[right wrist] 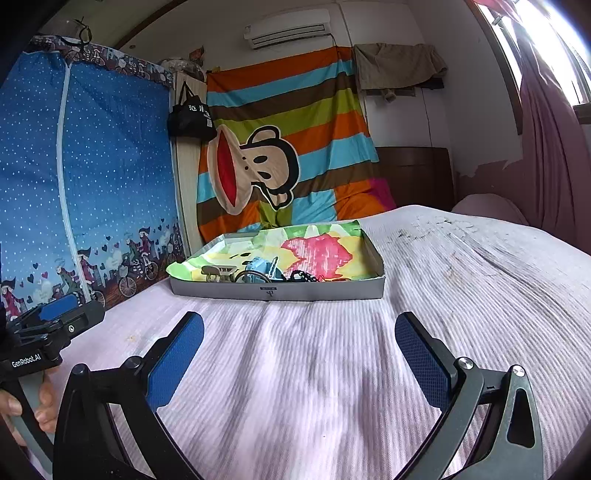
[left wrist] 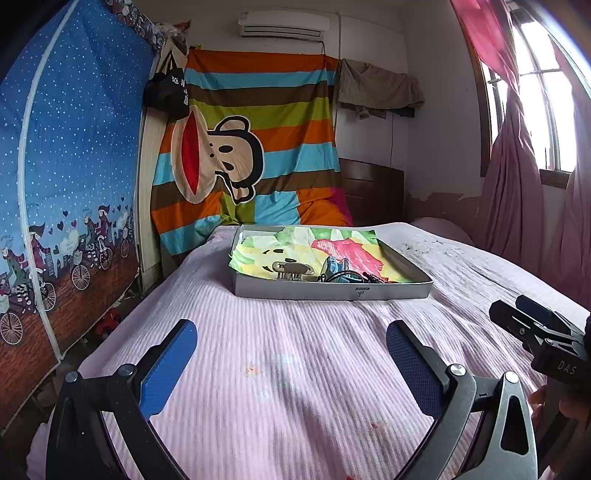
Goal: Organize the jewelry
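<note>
- While both tools hover above one pink bedspread (left wrist: 295,369), the left gripper (left wrist: 291,365) has its two blue pads spread wide, holding nothing.
- Ahead of it sits one grey tray (left wrist: 332,290) holding one beige hair claw (left wrist: 293,271), one blue clip (left wrist: 334,267) and dark tangled jewelry (right wrist: 304,276).
- Rightmost, the right gripper (right wrist: 299,354) gapes too, empty.

Home bedroom. Bed (left wrist: 295,362) with pink ribbed bedspread filled foreground; dark wooden headboard (left wrist: 371,188) stood against far wall. Air-conditioner unit (left wrist: 283,25) was mounted high on white wall. Striped cartoon-monkey sheet (left wrist: 258,147) hung behind bed. Blue fabric wardrobe (left wrist: 70,166) with zip and cyclist print stood at left, black bag (left wrist: 167,95) hanging beside it. Pink curtains (left wrist: 517,177) were drawn at bright window. Garment (left wrist: 378,86) hung on wall. Paint was peeling near headboard.
</note>
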Motion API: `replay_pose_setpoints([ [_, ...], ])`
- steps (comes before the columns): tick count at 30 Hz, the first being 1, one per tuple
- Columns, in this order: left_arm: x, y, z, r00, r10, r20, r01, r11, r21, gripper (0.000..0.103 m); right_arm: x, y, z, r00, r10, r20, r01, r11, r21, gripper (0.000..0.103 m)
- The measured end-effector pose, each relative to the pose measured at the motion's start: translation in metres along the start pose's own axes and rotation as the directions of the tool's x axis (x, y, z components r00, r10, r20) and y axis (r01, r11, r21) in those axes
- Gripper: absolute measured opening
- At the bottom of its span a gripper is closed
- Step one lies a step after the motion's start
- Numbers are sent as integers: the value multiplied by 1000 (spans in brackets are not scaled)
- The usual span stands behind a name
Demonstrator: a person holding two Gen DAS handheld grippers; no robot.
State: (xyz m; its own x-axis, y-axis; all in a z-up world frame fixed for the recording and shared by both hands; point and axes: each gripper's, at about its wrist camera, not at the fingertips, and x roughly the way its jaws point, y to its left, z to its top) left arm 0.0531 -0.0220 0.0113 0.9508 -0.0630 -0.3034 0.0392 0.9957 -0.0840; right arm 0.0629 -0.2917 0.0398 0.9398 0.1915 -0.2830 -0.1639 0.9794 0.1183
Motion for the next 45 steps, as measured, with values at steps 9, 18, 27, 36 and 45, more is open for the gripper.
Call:
replay_pose_setpoints([
  [9,0,1,0,1000,0,0,0,1000,-2,103,1,4,-2,1000,1,-3,-1,1000,-11,102],
  [18,1,0,0,1000,-1,-1,1,1000,-3,103,0,3,-2,1000,1,-5,-1,1000,-8,102],
  [27,1,1,0,1000,1,-1,-1,1000,-4,103,1,4,-2,1000,1,-5,-1,1000,-8,102],
  [36,1,2,0,1000,1,-1,-1,1000,-3,103,1,4,-2,1000,1,-5,-1,1000,-8,102],
  [45,1,2,0,1000,1,-1,-1,1000,-5,103,1,4,-2,1000,1,-5,-1,1000,-8,102],
])
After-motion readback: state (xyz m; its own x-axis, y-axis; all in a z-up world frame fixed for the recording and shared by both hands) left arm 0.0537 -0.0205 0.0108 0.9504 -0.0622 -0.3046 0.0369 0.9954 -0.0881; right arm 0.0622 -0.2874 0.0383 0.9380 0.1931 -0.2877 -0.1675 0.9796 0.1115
